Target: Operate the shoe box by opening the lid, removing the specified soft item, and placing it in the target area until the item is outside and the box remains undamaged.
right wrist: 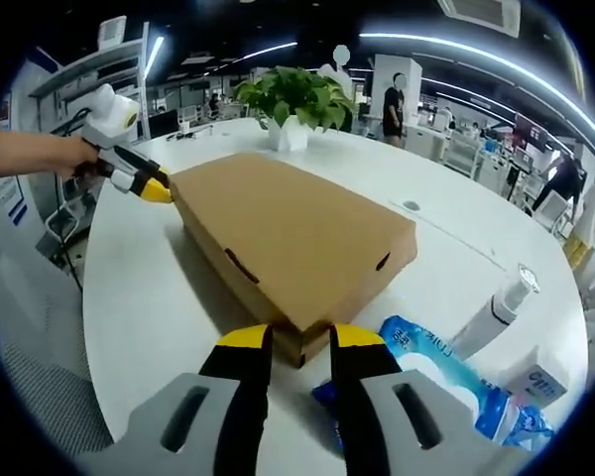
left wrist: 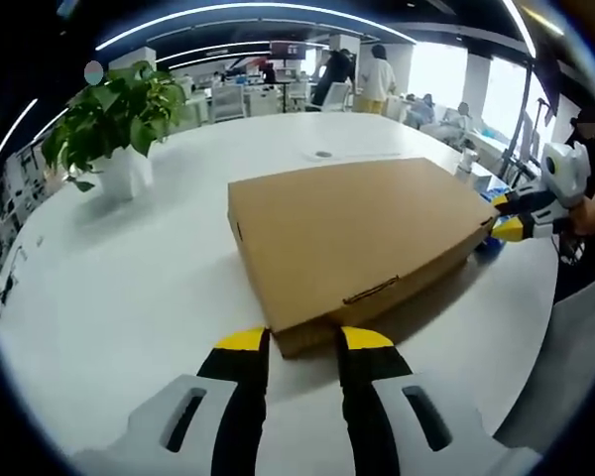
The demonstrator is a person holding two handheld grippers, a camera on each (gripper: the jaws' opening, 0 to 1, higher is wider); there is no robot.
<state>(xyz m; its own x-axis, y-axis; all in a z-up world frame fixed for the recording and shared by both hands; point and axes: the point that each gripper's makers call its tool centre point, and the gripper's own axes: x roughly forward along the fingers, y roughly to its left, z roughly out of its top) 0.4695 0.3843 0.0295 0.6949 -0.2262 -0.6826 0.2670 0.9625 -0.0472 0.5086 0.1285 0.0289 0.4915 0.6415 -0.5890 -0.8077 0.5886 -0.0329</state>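
We see the shoe box (left wrist: 362, 238) as a flat brown cardboard carton, lid closed and lying level on the white table (left wrist: 129, 288). A slot-and-tab closure shows on its near side wall. It sits toward the table's edge, well apart from the potted plant (left wrist: 114, 124).

Open-plan office — desks (left wrist: 240, 99), ceiling light strips (left wrist: 248, 10), round white table (left wrist: 119, 288)

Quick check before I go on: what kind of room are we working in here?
Most likely an open-plan office: a large white table holds the closed cardboard box and a potted plant, with rows of desks, standing people and long ceiling light strips behind.
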